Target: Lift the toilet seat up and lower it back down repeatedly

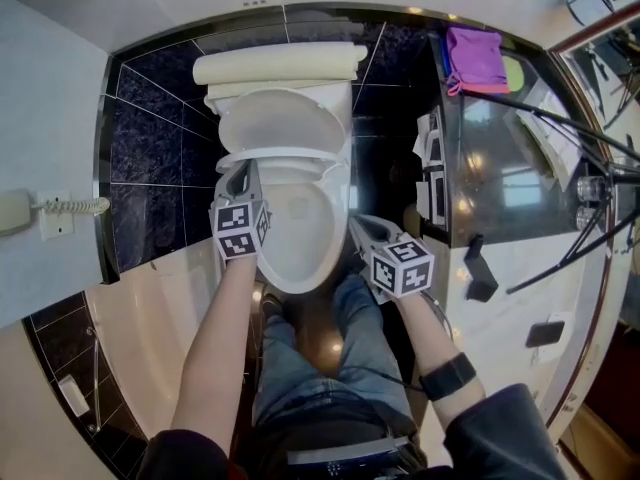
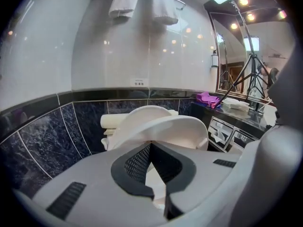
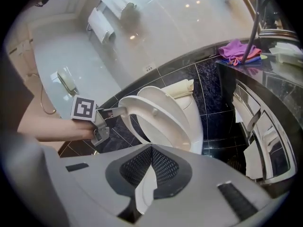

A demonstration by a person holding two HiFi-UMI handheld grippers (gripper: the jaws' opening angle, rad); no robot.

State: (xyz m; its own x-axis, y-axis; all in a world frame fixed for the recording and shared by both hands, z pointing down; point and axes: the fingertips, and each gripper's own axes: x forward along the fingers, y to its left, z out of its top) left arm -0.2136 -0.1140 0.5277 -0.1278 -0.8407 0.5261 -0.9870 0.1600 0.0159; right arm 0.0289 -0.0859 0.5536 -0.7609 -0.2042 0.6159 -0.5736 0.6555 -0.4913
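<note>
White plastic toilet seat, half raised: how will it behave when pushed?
The white plastic toilet seat is probably stiff: it holds its ring shape while tilted. Hinged at the back, it likely swings rather than slides, and may drop if unsupported.

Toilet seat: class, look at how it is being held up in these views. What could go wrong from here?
1. The toilet seat hangs half raised, carried only at its rim by the tips of the left tool. It could slip off and slam onto the bowl.
2. The right tool sits shut close beside the bowl's rim, so a dropping seat might strike it.
</note>
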